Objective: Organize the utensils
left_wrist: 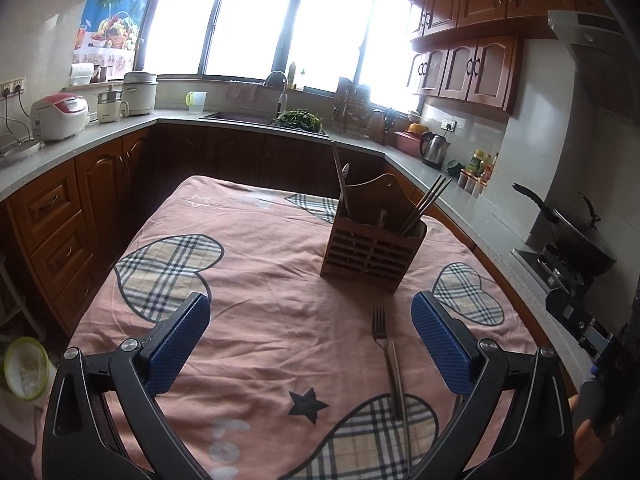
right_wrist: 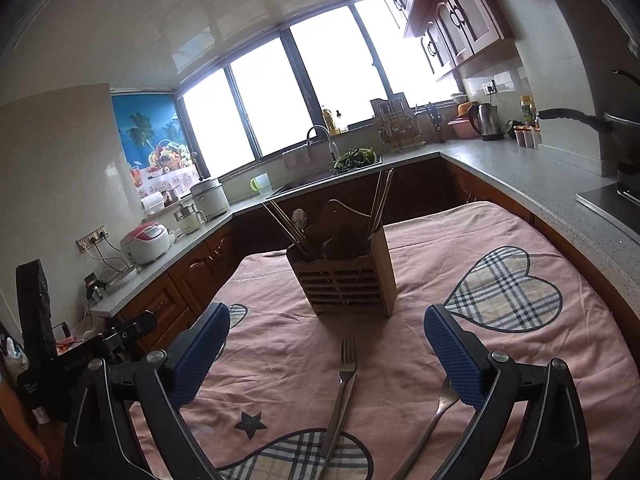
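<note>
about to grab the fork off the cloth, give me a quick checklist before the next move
1. Right tool open: ok.
2. Left tool open, nothing held: ok.
3. Fork lying flat between the right tool's fingers: ok.
4. Second utensil apart from the fork: ok, though partly hidden by the right finger.
5. Wooden holder upright on the cloth: ok.
6. Free slot for the fork: cannot tell; chopsticks and a spoon already stand inside.

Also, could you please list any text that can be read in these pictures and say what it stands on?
"fo": pale letters on the pink tablecloth; this reading is uncertain and the rest is cut off.
White print on the black device at the left edge: too blurred to read.
Labels on the rice cooker and the bottles: too small to read.
</note>
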Demonstrator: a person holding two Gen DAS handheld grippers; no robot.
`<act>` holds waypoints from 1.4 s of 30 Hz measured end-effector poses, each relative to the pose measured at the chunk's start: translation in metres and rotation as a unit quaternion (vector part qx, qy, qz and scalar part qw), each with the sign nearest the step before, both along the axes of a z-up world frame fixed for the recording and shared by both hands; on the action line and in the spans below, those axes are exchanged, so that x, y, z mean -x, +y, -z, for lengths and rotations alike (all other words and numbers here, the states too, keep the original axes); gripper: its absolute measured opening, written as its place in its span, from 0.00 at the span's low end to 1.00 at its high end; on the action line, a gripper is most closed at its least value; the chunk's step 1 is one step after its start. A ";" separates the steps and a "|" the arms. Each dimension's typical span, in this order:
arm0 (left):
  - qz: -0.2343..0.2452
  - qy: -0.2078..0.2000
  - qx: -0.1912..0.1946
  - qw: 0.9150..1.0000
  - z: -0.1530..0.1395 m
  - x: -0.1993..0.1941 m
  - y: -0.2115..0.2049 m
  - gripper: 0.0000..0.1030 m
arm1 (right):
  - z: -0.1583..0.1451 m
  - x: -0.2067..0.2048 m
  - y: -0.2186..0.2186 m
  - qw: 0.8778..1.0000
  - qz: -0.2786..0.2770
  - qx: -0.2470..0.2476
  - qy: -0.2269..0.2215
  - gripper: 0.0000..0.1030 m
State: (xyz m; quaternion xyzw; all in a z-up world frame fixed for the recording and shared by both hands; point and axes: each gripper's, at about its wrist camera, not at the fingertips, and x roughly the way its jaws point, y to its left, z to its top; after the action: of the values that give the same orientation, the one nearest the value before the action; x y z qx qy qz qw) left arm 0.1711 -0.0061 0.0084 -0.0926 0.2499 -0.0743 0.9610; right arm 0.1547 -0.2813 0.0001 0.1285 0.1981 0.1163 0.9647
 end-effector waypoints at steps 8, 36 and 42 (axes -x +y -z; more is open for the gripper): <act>-0.010 -0.013 -0.038 0.999 0.005 0.047 0.000 1.00 | -0.007 0.042 0.010 0.998 -0.001 0.054 -0.028 0.99; -0.052 -0.071 -0.122 0.989 0.030 0.110 -0.022 1.00 | 0.044 0.097 0.021 0.994 0.026 0.092 -0.052 1.00; -0.051 -0.065 -0.122 0.989 0.032 0.110 -0.021 1.00 | 0.043 0.098 0.024 0.994 0.022 0.095 -0.049 1.00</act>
State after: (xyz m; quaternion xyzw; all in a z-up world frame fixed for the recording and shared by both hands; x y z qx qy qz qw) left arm 0.0611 -0.0274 -0.0232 0.0174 0.1891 0.0002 0.9818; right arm 0.0568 -0.2570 -0.0426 0.0347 0.1577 0.0817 0.9835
